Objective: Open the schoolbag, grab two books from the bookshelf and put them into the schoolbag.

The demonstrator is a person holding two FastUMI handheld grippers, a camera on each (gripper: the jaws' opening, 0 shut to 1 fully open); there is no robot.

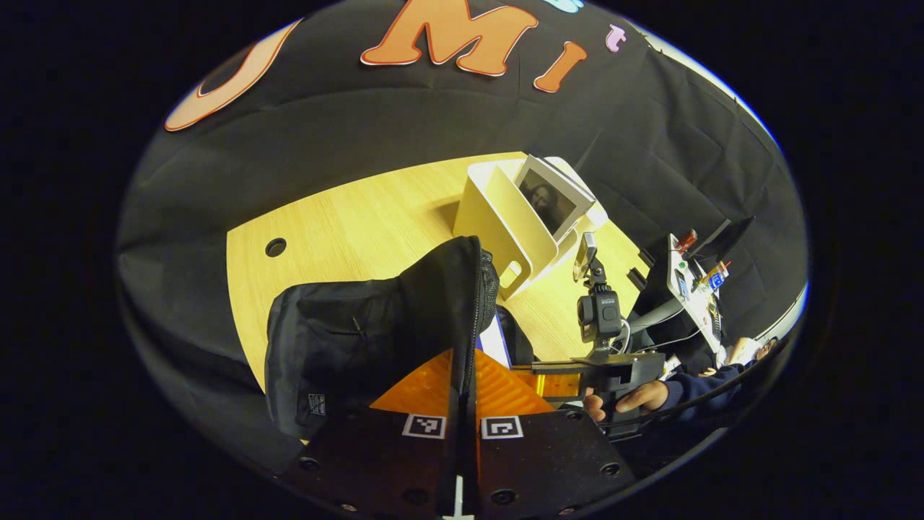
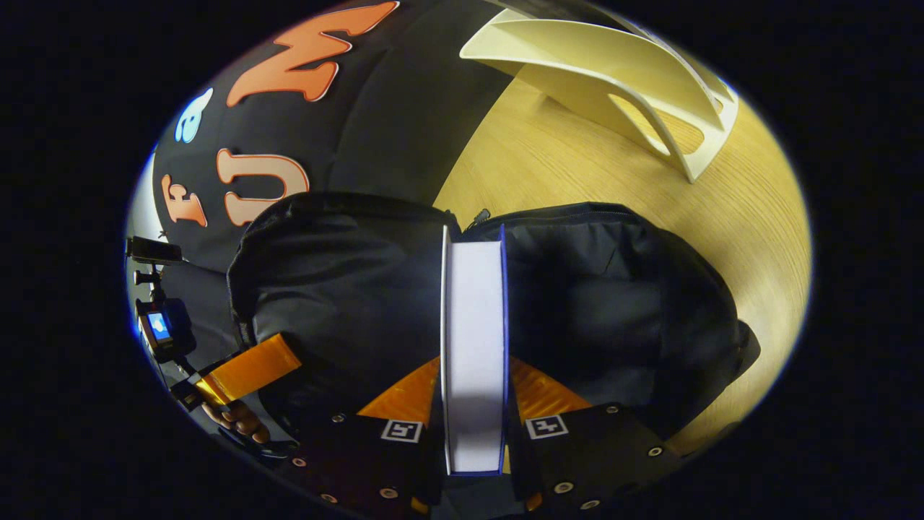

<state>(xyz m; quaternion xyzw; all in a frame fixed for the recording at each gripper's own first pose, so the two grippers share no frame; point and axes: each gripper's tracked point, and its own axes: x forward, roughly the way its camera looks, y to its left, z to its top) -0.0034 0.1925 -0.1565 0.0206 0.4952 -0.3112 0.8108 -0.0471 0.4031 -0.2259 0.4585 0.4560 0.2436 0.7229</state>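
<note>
— Where is the book just now?

— In the right gripper view it stands on edge between the right tongs, both fingers pressed to its covers. Its long axis runs straight out toward twelve o'clock, the far end already at the mouth of the schoolbag.

— And the bag's opening?

— Dead ahead of the book, at twelve. The slot looks to run along the book's axis, so I judge the move to be a plain push forward and down.

— What are the left tongs doing?

— In the left gripper view they are clamped on the bag's upper edge, which rises between the fingers toward twelve, seemingly holding the mouth apart.

— The bookshelf?

— On the counter past the bag, at about one o'clock in the left gripper view, with another book leaning in it. The right tongs are the nearer to it.
</note>
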